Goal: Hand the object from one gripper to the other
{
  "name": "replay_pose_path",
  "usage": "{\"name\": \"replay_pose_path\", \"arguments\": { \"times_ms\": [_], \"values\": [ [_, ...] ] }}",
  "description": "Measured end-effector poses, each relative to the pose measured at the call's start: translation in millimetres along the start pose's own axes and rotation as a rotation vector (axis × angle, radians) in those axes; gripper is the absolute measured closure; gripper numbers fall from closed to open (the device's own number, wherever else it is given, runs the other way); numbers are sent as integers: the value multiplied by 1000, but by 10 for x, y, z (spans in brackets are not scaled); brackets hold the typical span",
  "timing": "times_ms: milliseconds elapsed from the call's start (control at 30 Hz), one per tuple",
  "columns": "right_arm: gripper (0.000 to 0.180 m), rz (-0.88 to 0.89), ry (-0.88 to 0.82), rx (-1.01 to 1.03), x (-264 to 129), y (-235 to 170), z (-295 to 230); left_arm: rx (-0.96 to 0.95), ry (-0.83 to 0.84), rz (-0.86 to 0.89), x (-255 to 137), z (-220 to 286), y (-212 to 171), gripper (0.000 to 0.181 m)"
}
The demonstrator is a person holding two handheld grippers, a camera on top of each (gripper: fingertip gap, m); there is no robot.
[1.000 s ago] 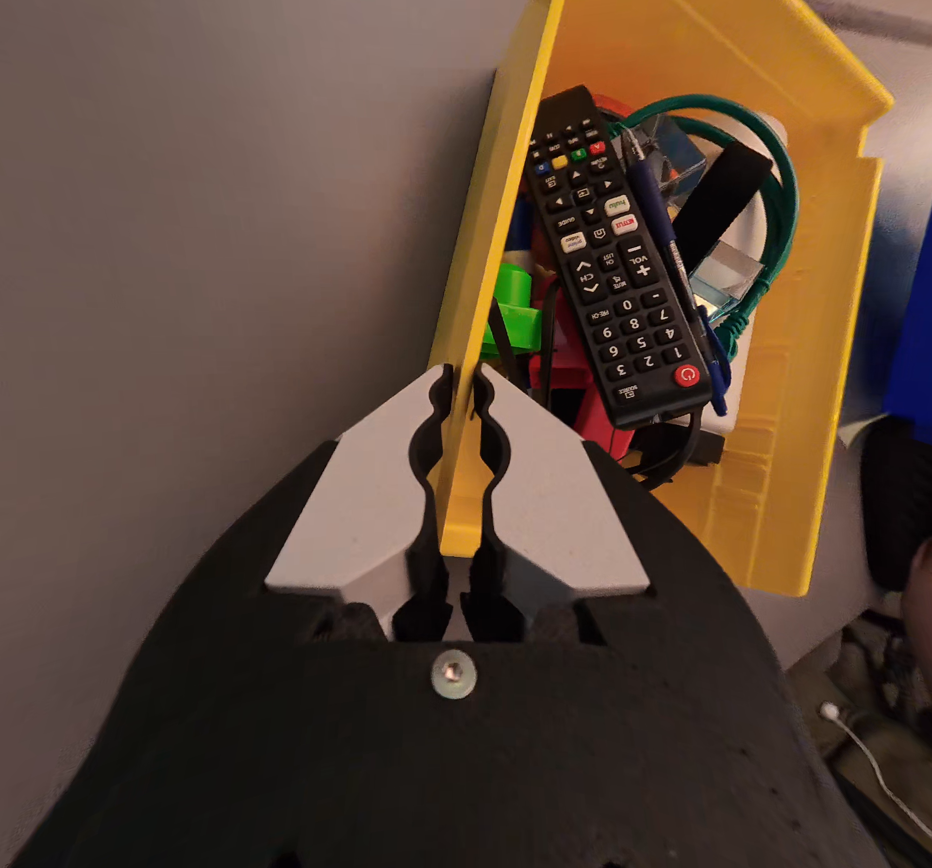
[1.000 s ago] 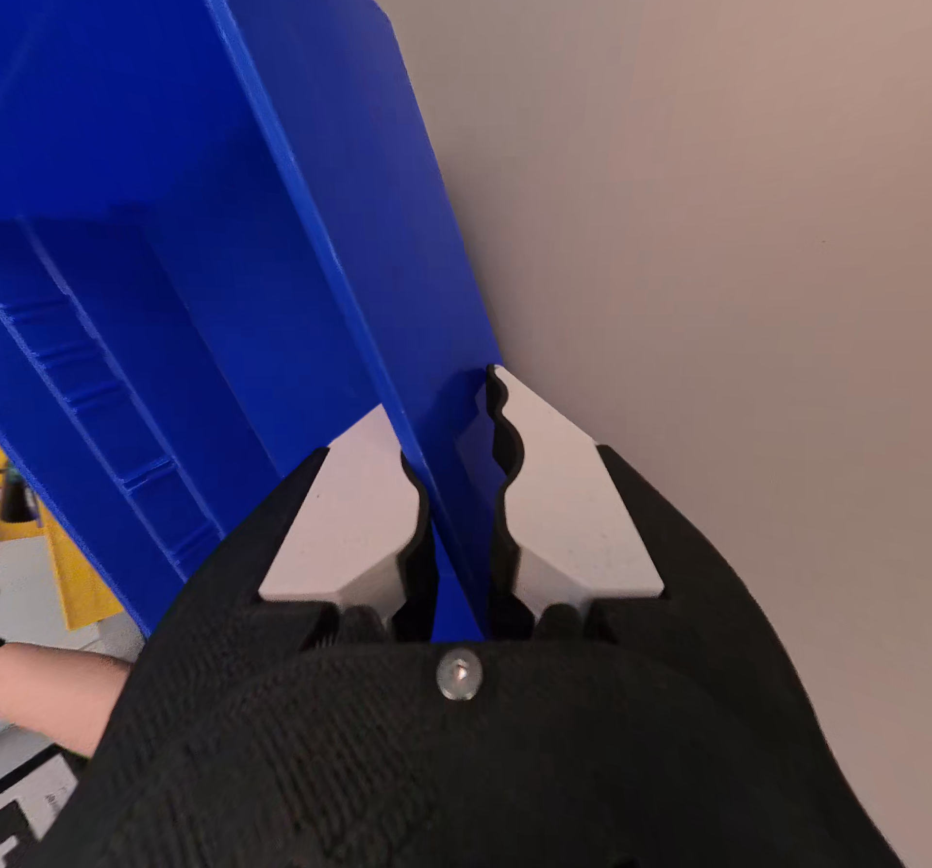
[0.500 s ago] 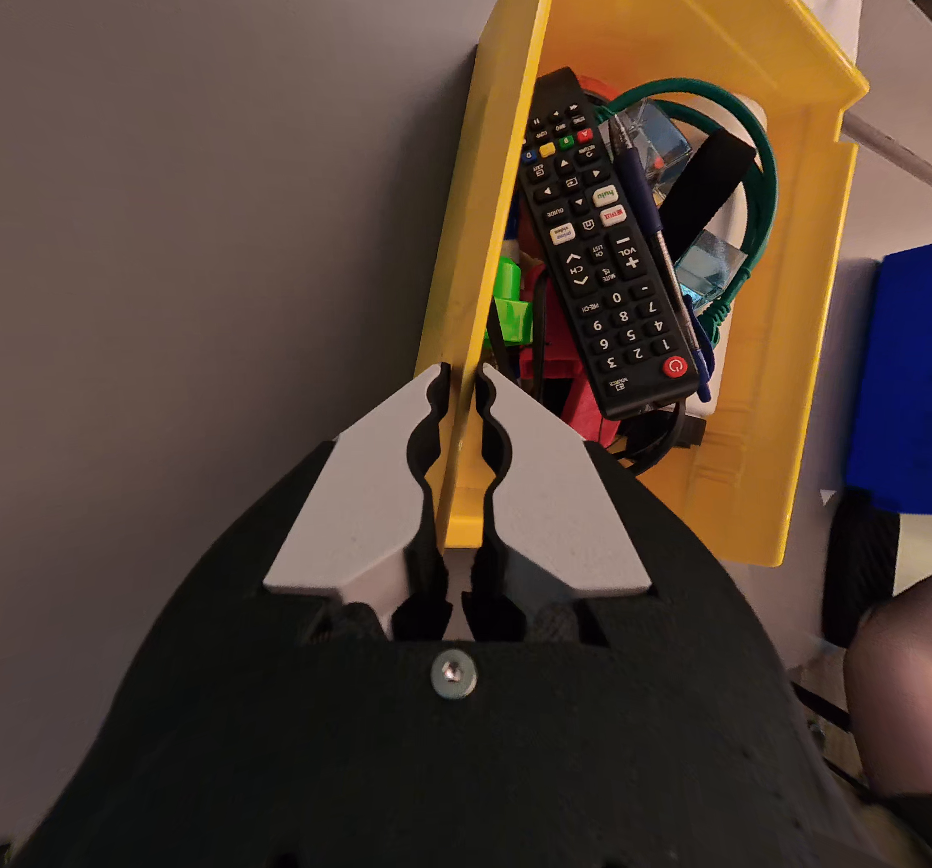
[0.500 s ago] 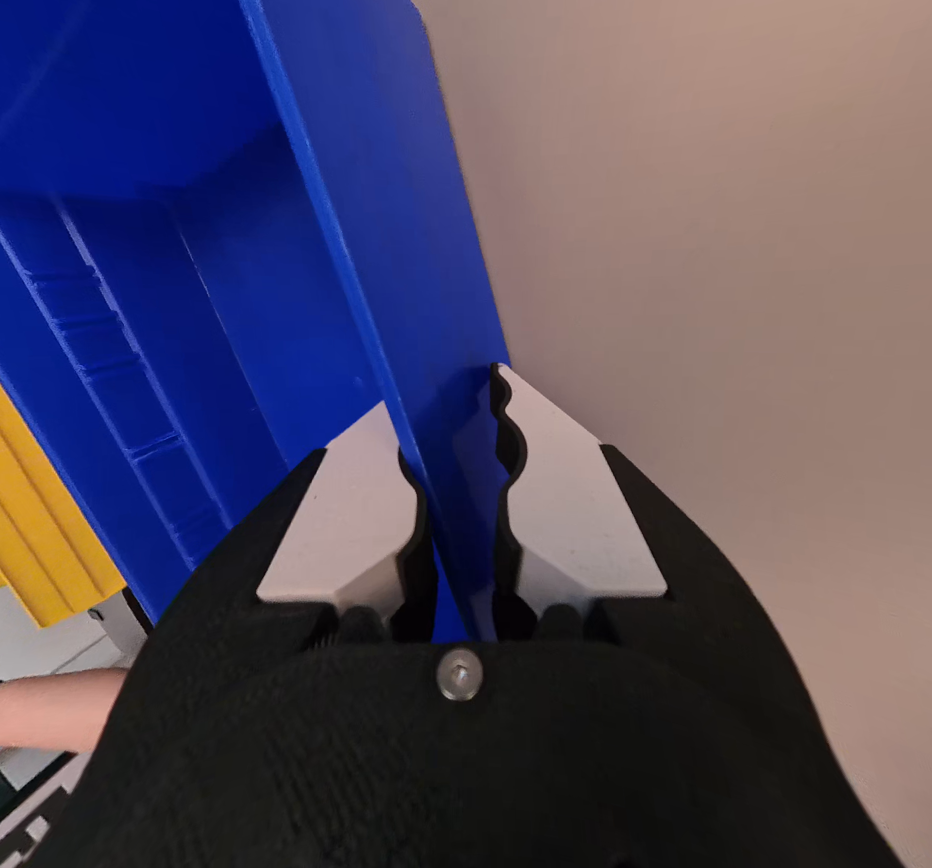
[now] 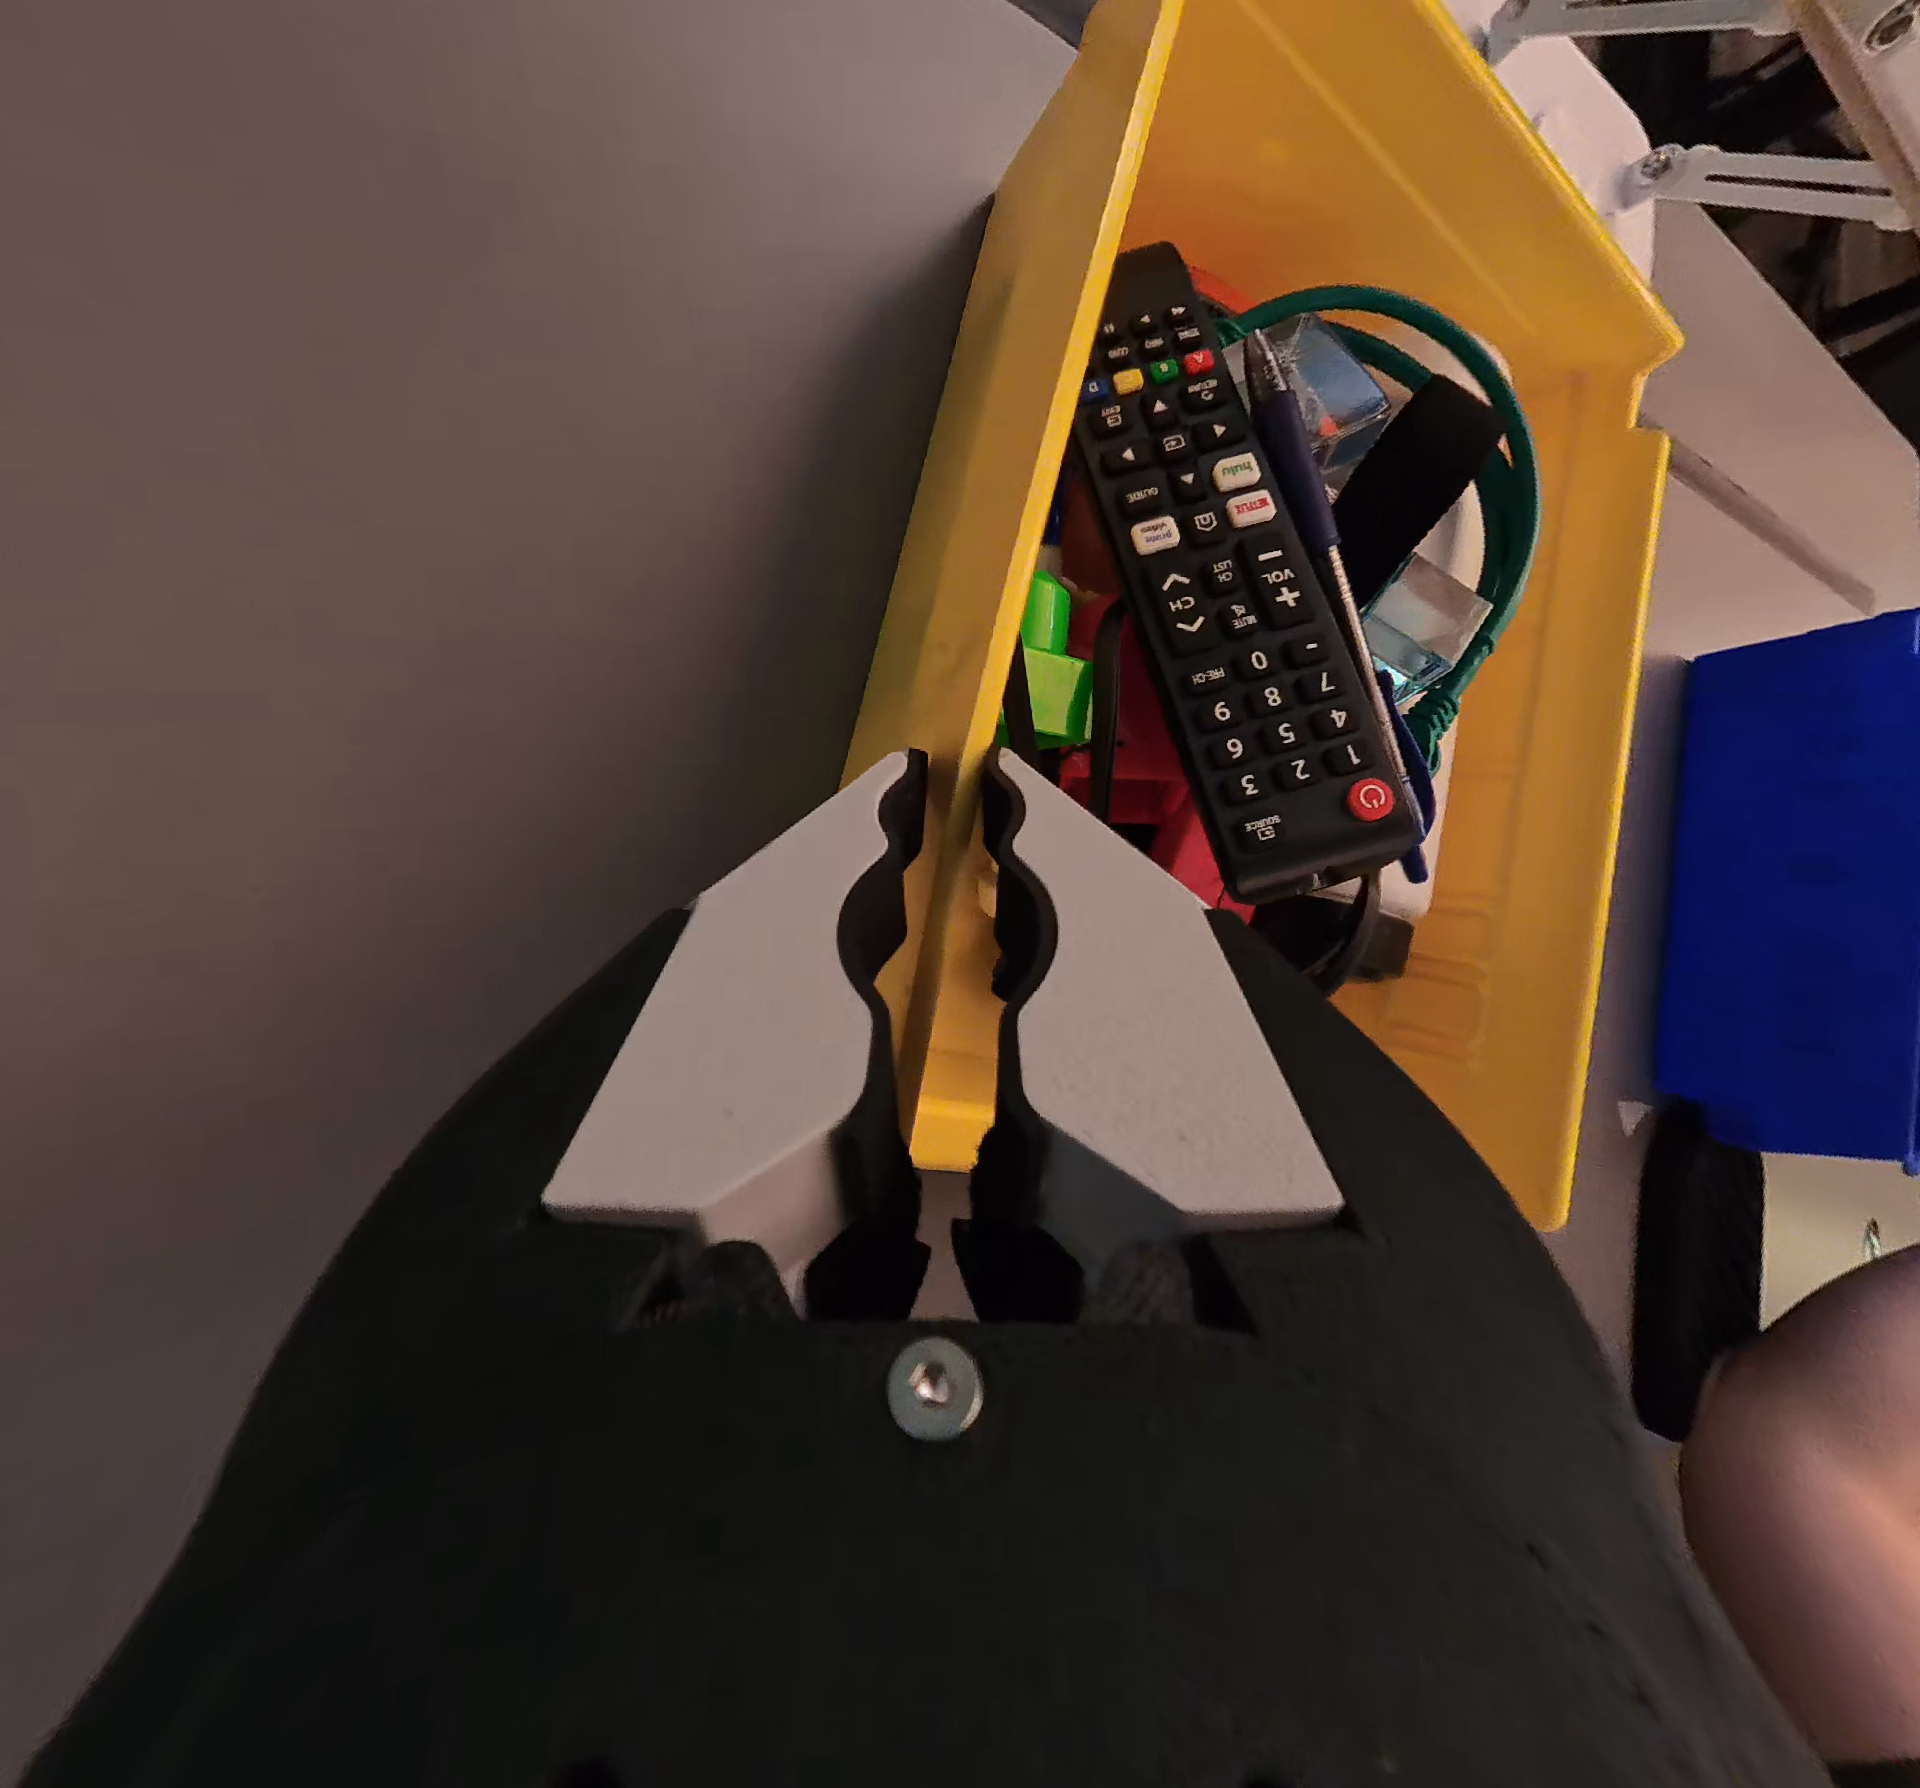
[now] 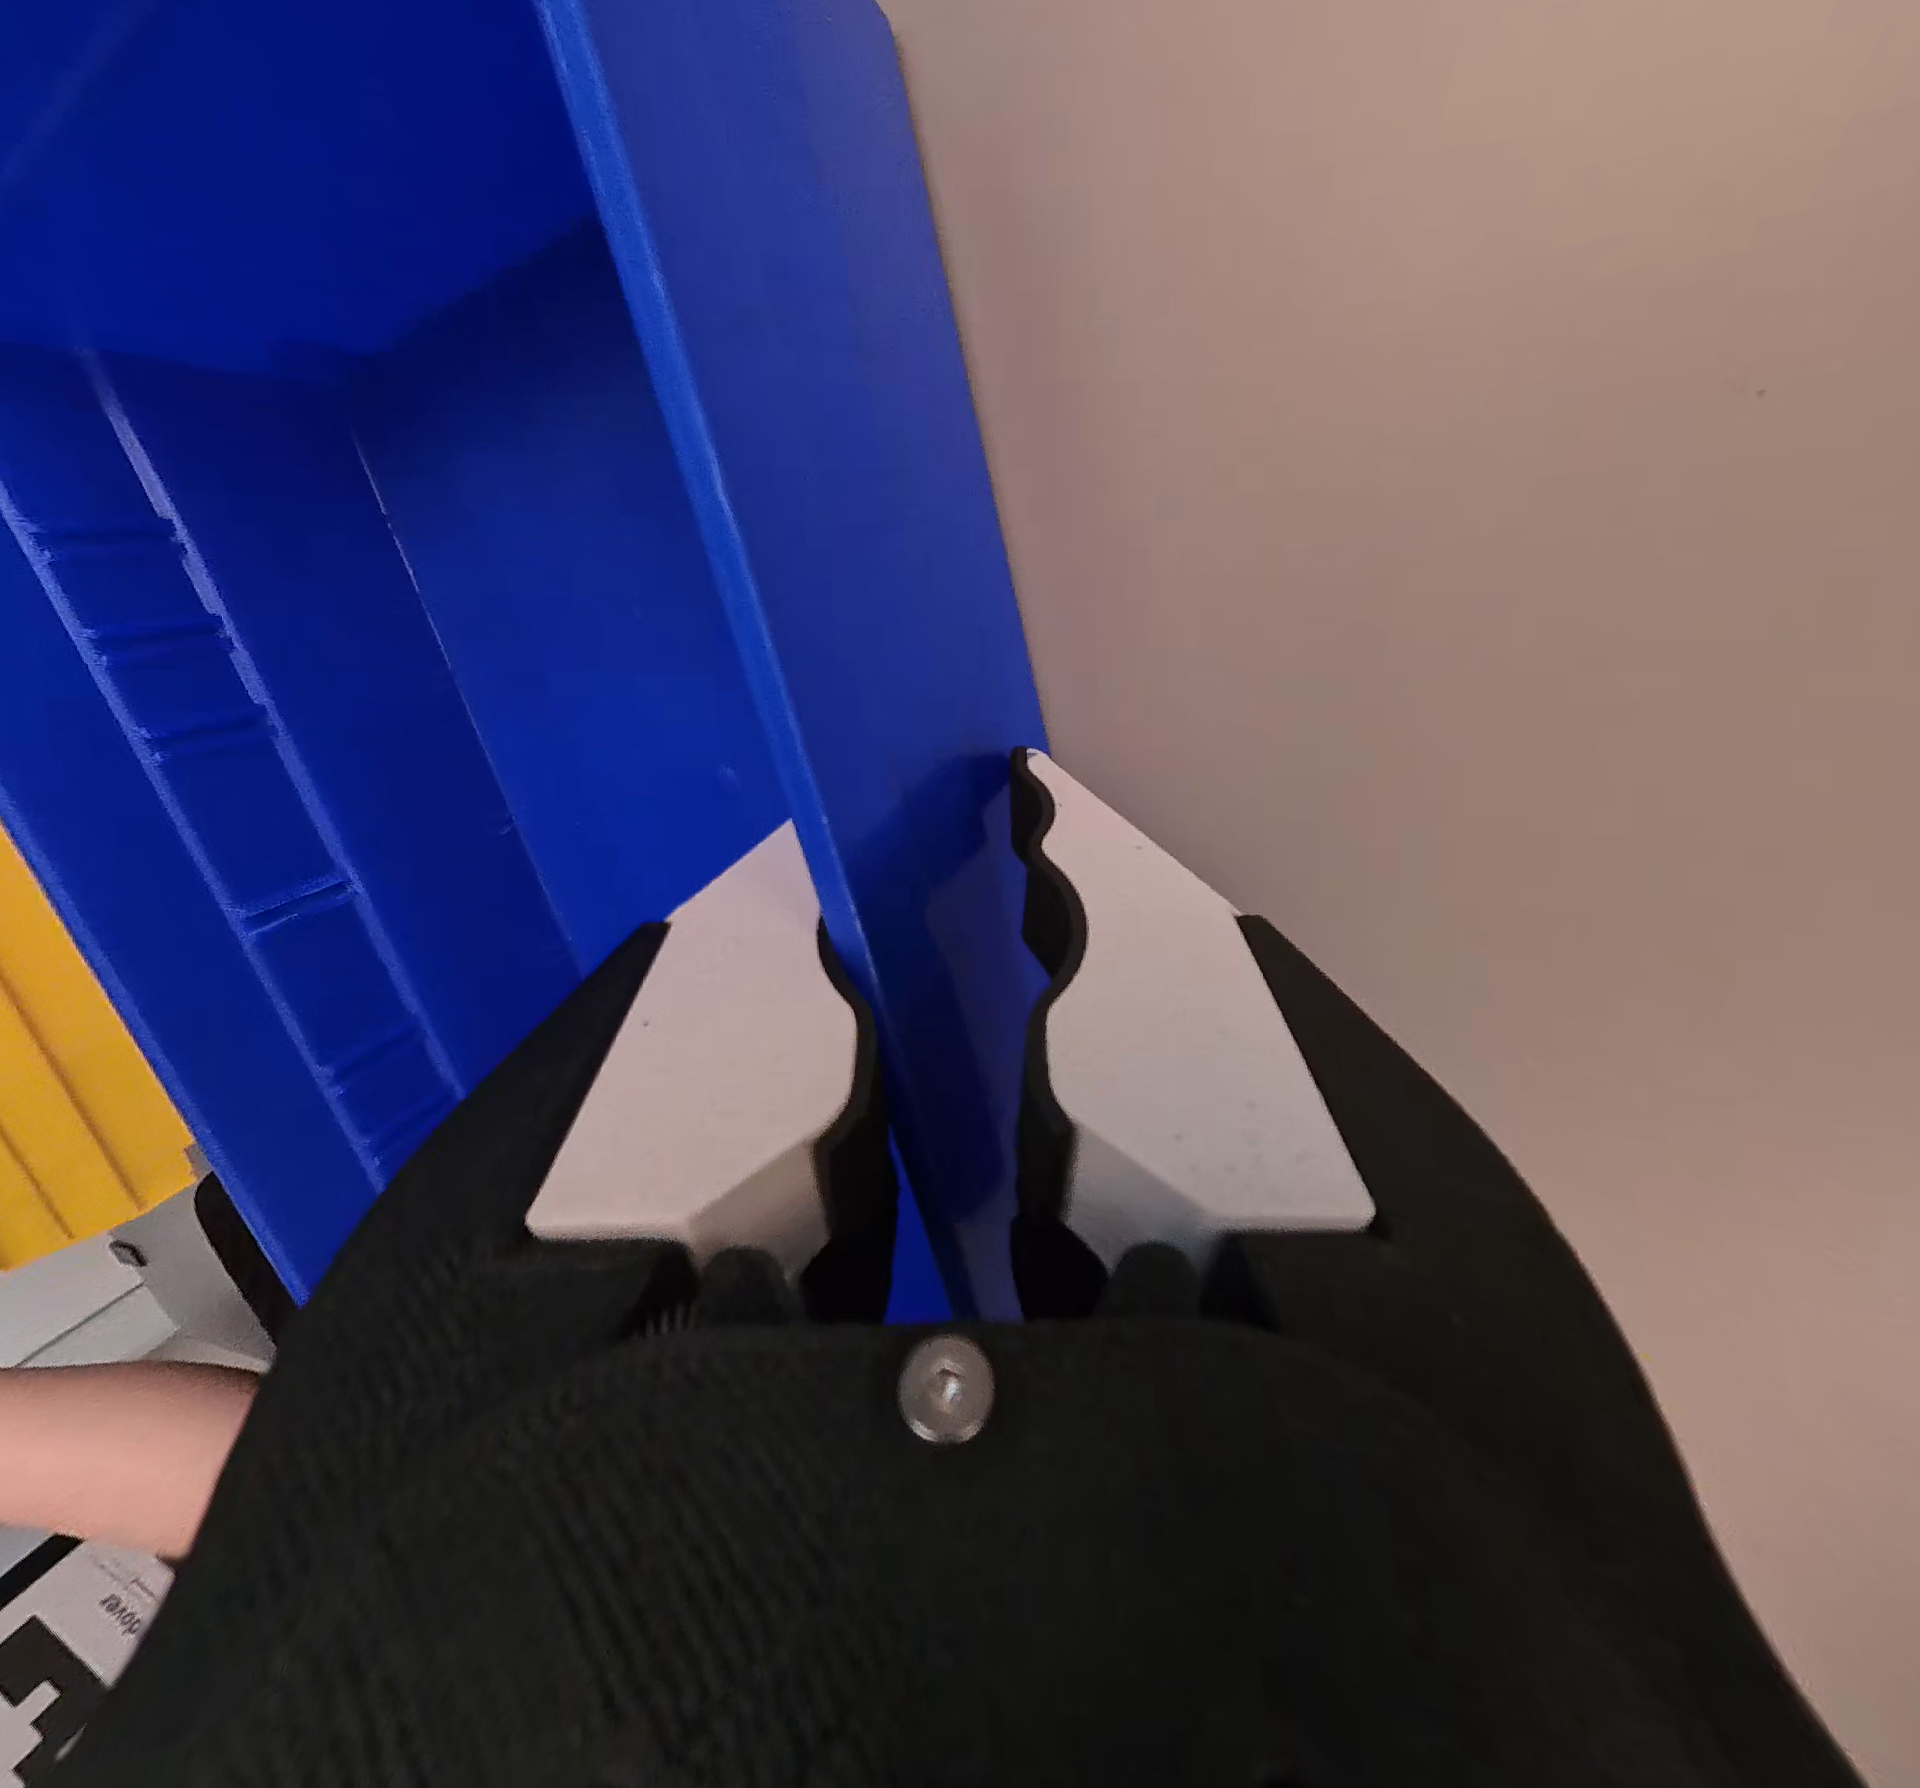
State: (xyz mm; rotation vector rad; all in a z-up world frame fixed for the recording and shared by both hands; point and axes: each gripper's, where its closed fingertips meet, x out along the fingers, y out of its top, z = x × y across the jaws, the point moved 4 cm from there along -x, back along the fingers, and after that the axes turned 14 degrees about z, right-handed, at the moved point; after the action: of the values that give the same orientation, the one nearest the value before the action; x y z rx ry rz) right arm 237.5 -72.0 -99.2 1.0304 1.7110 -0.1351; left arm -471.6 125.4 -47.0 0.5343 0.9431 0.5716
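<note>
Both grippers' fingers [image 5: 1049,959] clamped on bin walls [image 5: 1049,512]

The open-topped yellow plastic bin [image 5: 1351,180] is tipped, its long side wall running from 6 o'clock up to 12 o'clock, with the near end of that wall pinched between the left gripper [image 5: 951,772] fingers. Inside lies a jumble. A black button-covered remote control [image 5: 1236,595] is on top, lengthwise, its red power key towards 5 o'clock. A blue pen [image 5: 1299,481] lies along its 3 o'clock edge. A looped green cable [image 5: 1496,450] curls at 2 o'clock, and a bright green plastic piece [image 5: 1055,668] sits at 9 o'clock. The empty blue plastic bin [image 6: 312,180] has its side wall clamped in the right gripper [image 6: 914,803].
</note>
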Motion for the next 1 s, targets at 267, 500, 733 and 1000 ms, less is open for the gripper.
{"name": "replay_pose_path", "arguments": {
  "times_ms": [267, 500, 733, 1000],
  "values": [
    [159, -25, 30, -53, 40, -13, -84, -26, 89, -21, -198, -109, -70, 173],
    [166, -16, -2, -157, 123, 74, -165, 57, 96, -132, -271, -1, -203, 174],
    [157, -15, 72, -91, 107, 69, -205, 91, 31, -114, -291, 66, -149, 175],
    [158, 128, 318, 59, -302, 254, -256, 227, -386, 608, -1365, 989, 621, 164]
  ]
}}
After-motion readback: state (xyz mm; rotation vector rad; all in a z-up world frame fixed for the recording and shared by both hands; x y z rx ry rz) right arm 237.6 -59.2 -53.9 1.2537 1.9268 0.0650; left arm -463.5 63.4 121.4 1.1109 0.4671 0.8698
